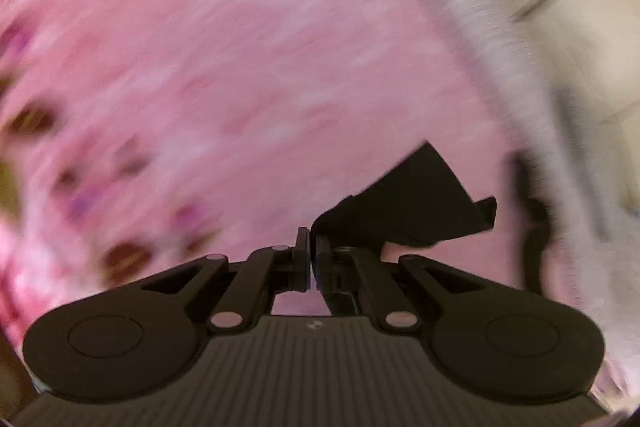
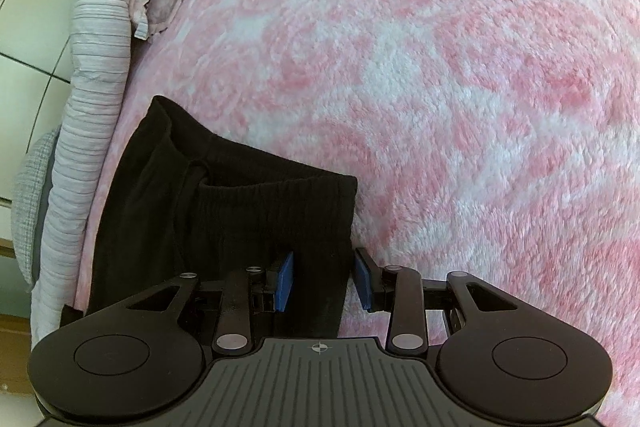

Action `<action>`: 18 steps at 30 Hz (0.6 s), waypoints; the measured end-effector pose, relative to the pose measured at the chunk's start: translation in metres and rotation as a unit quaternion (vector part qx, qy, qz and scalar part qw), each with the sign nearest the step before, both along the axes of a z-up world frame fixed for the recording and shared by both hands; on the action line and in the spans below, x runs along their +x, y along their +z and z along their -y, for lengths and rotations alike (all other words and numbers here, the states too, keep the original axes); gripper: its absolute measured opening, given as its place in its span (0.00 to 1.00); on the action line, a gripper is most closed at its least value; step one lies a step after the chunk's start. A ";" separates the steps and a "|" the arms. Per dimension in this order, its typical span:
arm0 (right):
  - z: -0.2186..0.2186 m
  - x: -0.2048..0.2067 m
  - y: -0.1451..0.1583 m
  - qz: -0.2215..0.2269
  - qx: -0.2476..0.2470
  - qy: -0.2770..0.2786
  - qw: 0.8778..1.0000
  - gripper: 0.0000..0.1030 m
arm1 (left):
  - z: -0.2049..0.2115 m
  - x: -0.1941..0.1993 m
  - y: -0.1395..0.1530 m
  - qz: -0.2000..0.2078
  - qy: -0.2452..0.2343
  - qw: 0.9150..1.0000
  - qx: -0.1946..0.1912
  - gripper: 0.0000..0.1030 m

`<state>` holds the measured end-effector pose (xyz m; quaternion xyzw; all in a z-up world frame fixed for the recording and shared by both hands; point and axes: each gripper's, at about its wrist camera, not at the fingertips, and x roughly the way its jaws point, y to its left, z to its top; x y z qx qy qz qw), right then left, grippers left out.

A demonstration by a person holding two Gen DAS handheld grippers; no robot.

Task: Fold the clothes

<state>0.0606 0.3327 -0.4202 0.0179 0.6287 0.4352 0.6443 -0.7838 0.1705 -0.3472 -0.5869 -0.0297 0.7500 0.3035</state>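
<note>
A: Start with what's nearest in the right wrist view.

B: The right gripper (image 2: 324,281) has its blue pads (image 2: 285,281) standing apart. A strip of the black trousers (image 2: 224,211) runs between them, but the cloth doesn't fill the gap on the right side, so I can't tell whether the pads press on it.

A: And the trousers themselves?

B: Folded, lying on the pink and white fleece blanket (image 2: 440,87) near its left edge, ribbed waistband towards the far end. Beyond them, along the bed's edge, is a pale striped quilt (image 2: 100,39), then light floor tiles (image 2: 28,19).

A: The left wrist view?

B: Heavily blurred. The left gripper (image 1: 310,255) has its fingers closed together, and a corner of black cloth (image 1: 412,199) sticks up from them to the right, so they are pinching it. Behind is the pink blanket (image 1: 260,67), with a pale fuzzy border (image 1: 480,27) on the right.
</note>
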 end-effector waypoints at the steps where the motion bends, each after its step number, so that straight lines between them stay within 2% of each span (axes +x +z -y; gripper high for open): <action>1: 0.001 0.000 0.000 -0.001 0.002 0.003 1.000 0.35 | 0.013 -0.004 -0.016 0.007 0.032 0.999 -0.018 0.00; 3: 0.003 0.002 0.000 -0.006 0.004 0.010 1.000 0.35 | 0.040 -0.011 -0.048 0.021 0.095 0.994 -0.053 0.00; 5: 0.004 0.003 0.000 -0.009 0.004 0.019 1.000 0.35 | 0.072 -0.012 -0.058 0.046 0.171 0.984 0.008 0.00; 6: 0.005 0.004 0.000 -0.011 0.004 0.024 1.000 0.35 | 0.079 -0.010 -0.057 0.052 0.194 0.979 0.018 0.00; 9: 0.007 0.005 0.000 -0.014 0.006 0.035 0.999 0.35 | 0.065 -0.001 -0.035 0.012 0.134 0.991 0.004 0.00; 10: 0.008 0.005 0.000 -0.015 0.007 0.035 0.999 0.35 | 0.053 0.002 -0.028 -0.015 0.095 0.995 -0.003 0.02; 12: 0.011 0.004 -0.001 -0.018 0.010 0.030 0.999 0.35 | 0.034 0.009 -0.016 -0.057 0.033 0.998 -0.013 0.14; 13: 0.012 0.004 -0.002 -0.018 0.012 0.028 0.999 0.35 | 0.028 0.009 -0.016 -0.056 0.031 0.998 -0.013 0.27; 14: 0.013 0.003 -0.002 -0.019 0.014 0.025 0.999 0.35 | 0.022 0.008 -0.016 -0.054 0.030 0.998 -0.013 0.31; 18: 0.018 0.003 -0.003 -0.026 0.023 0.010 0.999 0.35 | 0.013 -0.006 -0.043 0.018 0.082 0.996 -0.015 0.32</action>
